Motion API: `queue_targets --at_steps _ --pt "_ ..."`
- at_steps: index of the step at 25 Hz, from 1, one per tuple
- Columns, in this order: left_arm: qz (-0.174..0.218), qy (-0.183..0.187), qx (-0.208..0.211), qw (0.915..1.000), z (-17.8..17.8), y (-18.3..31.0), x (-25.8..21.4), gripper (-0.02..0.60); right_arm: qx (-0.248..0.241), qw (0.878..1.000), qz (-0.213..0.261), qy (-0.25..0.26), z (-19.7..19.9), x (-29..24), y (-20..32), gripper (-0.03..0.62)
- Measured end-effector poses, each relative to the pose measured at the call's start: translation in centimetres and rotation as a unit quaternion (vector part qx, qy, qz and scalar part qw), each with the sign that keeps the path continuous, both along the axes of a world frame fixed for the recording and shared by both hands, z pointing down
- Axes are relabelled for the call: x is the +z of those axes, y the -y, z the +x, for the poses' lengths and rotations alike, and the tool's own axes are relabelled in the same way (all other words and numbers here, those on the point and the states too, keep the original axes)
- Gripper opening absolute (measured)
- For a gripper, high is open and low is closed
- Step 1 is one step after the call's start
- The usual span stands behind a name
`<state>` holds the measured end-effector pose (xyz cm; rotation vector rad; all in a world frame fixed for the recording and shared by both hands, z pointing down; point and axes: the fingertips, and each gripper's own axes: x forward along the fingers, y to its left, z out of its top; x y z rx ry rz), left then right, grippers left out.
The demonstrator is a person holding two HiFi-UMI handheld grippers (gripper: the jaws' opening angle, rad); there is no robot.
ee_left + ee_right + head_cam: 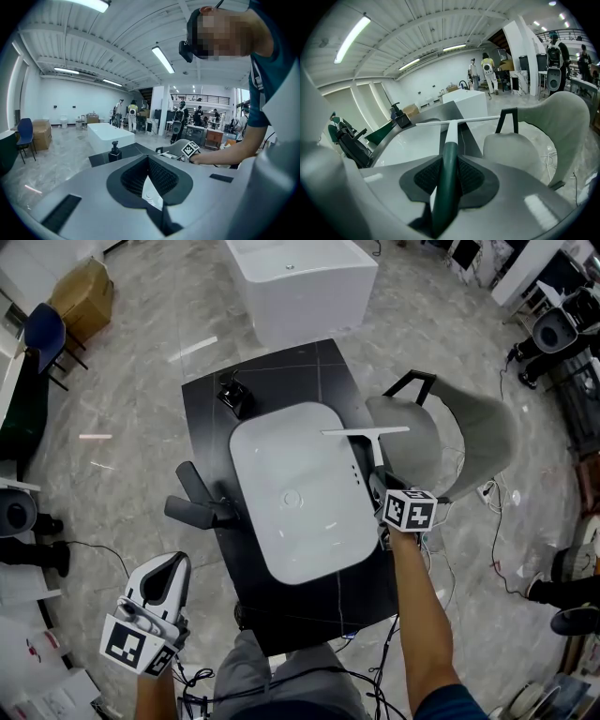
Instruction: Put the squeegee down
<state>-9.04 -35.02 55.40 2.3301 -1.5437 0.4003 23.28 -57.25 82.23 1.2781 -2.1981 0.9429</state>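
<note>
The squeegee [373, 440] has a dark green handle [446, 180], a white neck and a long white blade [459, 122]. My right gripper [449, 180] is shut on the handle, and the blade sticks out forward over the right rim of the white basin [300, 493]. In the head view the right gripper [382, 491] sits at the basin's right edge, on the black counter [272, 371]. My left gripper [169, 570] hangs low at the counter's near left, away from the basin. Its jaws stand apart with nothing between them [149, 180].
A black faucet [202, 507] sits at the basin's left and a black soap dispenser [232, 393] at the counter's far left. A grey chair [450, 442] stands right of the counter, a white bathtub [300, 282] beyond it. People stand far off in the hall.
</note>
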Motion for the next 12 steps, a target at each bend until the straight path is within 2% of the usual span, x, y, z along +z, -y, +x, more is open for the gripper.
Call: queue_targets --at_steps 4,12 --pt "0.003 0.000 -0.001 1.0000 -0.3 -0.2 -0.4 0.006 -0.001 1.000 -0.005 -0.021 0.0 0.3 -0.1 0.105" --pt "0.010 0.002 -0.001 0.9999 -1.3 -0.8 -1.3 0.006 0.011 0.999 -0.005 -0.031 0.6 -0.1 0.0 0.138"
